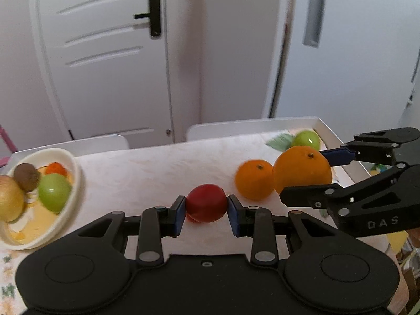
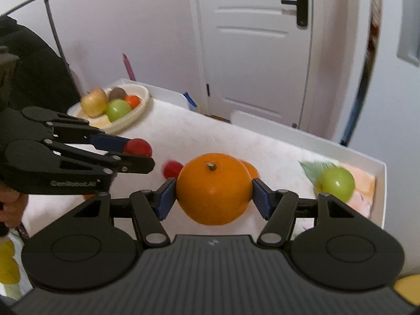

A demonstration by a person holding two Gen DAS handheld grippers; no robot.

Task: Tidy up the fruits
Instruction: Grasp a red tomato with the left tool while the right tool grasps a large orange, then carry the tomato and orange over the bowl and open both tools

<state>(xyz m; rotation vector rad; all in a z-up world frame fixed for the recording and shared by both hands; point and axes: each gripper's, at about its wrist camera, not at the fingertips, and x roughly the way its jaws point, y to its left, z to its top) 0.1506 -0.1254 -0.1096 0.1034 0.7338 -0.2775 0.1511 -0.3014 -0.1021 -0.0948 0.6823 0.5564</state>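
My left gripper [image 1: 206, 207] is shut on a red fruit [image 1: 206, 202], held above the white tablecloth; it also shows in the right wrist view [image 2: 137, 155]. My right gripper [image 2: 214, 195] is shut on a large orange [image 2: 214, 187], seen in the left wrist view too [image 1: 302, 174]. A second orange [image 1: 253, 179] lies on the table just behind it. Another small red fruit [image 2: 172, 169] lies on the cloth. A green apple [image 1: 307, 139] rests at the far right. A cream bowl [image 1: 74, 181] at the left holds a green apple [image 1: 53, 191], a yellow apple, a brown fruit and a small orange fruit.
The table [image 1: 157, 168] has a raised white rim [image 2: 380, 183] at its right end. Two white chair backs [image 1: 236, 128] stand behind it, before a white door [image 1: 105, 52]. A green leaf print [image 1: 279, 141] lies near the green apple.
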